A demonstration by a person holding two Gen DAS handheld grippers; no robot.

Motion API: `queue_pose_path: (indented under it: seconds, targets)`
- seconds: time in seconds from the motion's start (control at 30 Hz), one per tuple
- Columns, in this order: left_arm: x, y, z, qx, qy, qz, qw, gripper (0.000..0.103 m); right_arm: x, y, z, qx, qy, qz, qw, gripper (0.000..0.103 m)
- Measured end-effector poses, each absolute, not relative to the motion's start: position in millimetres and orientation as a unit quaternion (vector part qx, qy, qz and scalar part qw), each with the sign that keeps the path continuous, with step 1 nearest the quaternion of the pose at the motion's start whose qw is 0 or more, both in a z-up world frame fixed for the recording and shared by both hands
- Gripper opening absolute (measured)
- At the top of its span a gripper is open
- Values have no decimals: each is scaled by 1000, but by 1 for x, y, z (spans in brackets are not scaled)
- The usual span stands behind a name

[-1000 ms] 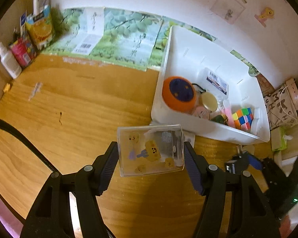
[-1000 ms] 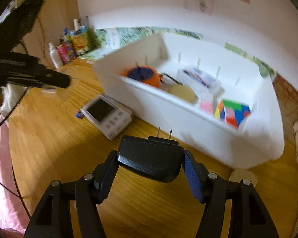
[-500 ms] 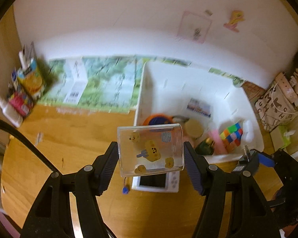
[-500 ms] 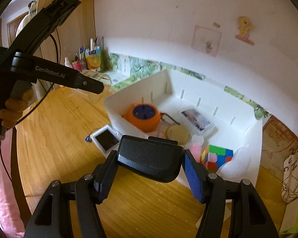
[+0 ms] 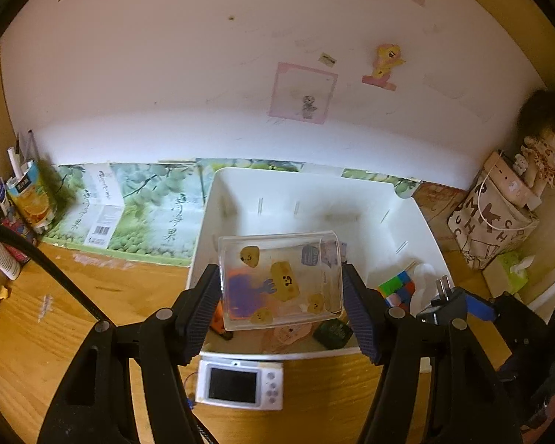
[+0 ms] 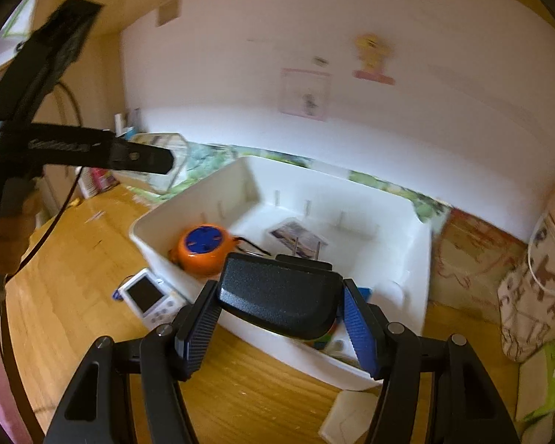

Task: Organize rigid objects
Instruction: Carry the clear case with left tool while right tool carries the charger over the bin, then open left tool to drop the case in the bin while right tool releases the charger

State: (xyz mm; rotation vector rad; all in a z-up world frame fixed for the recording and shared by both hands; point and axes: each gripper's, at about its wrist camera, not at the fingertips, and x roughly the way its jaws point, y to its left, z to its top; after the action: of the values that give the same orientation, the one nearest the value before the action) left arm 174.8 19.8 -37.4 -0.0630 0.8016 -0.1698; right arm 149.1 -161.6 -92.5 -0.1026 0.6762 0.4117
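A: We have the clear plastic cup (image 5: 279,281) pinched across its sides in the left gripper (image 5: 280,303), jaws about half open with both pads pressed on its wall. It lies tipped on its side, mouth to the right, hanging over the white bin (image 5: 418,222).

B: And our right gripper (image 6: 280,312) is closed on the black power adapter (image 6: 277,294), jaws roughly a third open around the body, the two prongs pointing forward toward the bin. In the left view we can see those prongs just beside the bin's right end.

A: How do we expect the cup to behave?

B: Light, we judge, and stiff but thin-walled. The smooth plastic looks slippery, so too hard a squeeze could flex it or let it squirt out. Holding it mid-wall, as we do, seems sensible; we would not pinch the rim.

A: The adapter?

B: Denser and solid, with a textured shell, so the pads should bite well. The grip across its broad body keeps the prongs clear, which we like.

A: What sits below?

B: The orange tape measure (image 6: 200,249), a colourful puzzle cube (image 5: 397,288), a flat printed packet (image 6: 296,235) and some small items we cannot make out. A small white camera (image 5: 240,384) lies on the wooden table (image 5: 74,314) just outside the bin's front wall.

A: So we should lower the cup gently onto free floor; dropped, it may bounce or roll
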Motion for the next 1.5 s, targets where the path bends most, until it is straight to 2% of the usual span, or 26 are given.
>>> queue_pose_path:
  seconds: [0.33, 0.4, 0.43, 0.47, 0.57, 0.7, 0.87, 1.5]
  targets:
    - [193, -1, -50, -62, 407, -68, 909, 68, 168, -197, -115, 29, 379, 140, 914, 65]
    - [196, -3, -53, -69, 414, -67, 905, 70, 167, -198, -116, 26, 380, 138, 914, 71]
    - [196, -4, -54, -75, 417, -67, 903, 72, 168, -197, -118, 24, 381, 137, 914, 82]
    - [197, -4, -54, -82, 417, -69, 903, 74, 168, -197, -118, 24, 384, 138, 913, 83]
    - [195, -4, -52, -96, 415, -63, 903, 82, 168, -196, -119, 22, 386, 143, 911, 83]
    - [192, 4, -49, -123, 416, -51, 899, 87, 167, -194, -117, 15, 387, 150, 910, 83]
    - [182, 23, -51, -181, 422, -44, 887, 87, 164, -195, -113, 14, 390, 157, 907, 83]
    - [104, 81, -84, -234, 460, 56, 855, 87, 147, -233, -110, 120, 458, 117, 873, 83]
